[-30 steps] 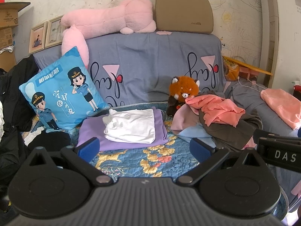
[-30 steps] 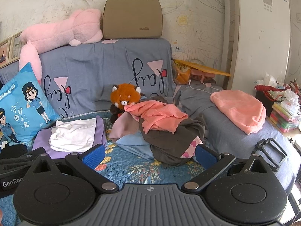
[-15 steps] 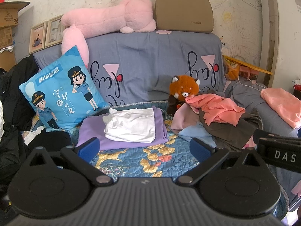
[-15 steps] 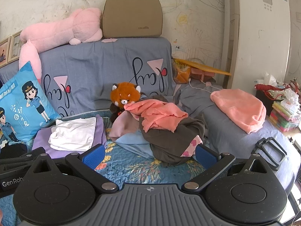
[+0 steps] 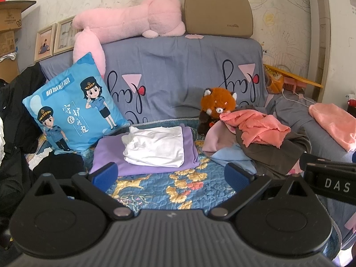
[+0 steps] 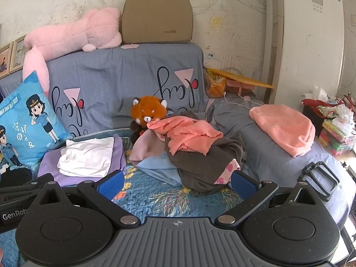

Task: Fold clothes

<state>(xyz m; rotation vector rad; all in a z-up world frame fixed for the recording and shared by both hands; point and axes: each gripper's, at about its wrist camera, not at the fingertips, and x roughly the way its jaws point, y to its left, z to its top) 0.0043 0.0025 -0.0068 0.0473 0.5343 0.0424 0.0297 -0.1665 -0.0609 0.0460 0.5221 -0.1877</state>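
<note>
A folded white garment (image 5: pixel 155 148) lies on a folded purple one (image 5: pixel 106 158) on the sofa's blue floral quilt (image 5: pixel 178 187); both show in the right wrist view, white (image 6: pixel 87 156) on purple (image 6: pixel 50 169). To their right is a loose heap: a coral cloth (image 5: pixel 255 126) over a dark brown garment (image 5: pixel 273 153), light blue (image 5: pixel 233 158) and pink (image 5: pixel 213 140) pieces; the coral cloth (image 6: pixel 187 135) also shows in the right wrist view. My left gripper (image 5: pixel 171 174) is open and empty, short of the stack. My right gripper (image 6: pixel 178 183) is open and empty, in front of the heap.
A red panda plush (image 6: pixel 148 113) sits behind the heap. A blue cartoon cushion (image 5: pixel 73 104) leans at the left, with dark clothes (image 5: pixel 13 120) beside it. A coral towel (image 6: pixel 284 129) lies on the right sofa section, with a black buckle (image 6: pixel 320 180) near its edge.
Both grippers have drifted very slightly; the scene is nearly unchanged and both stay open and empty.
</note>
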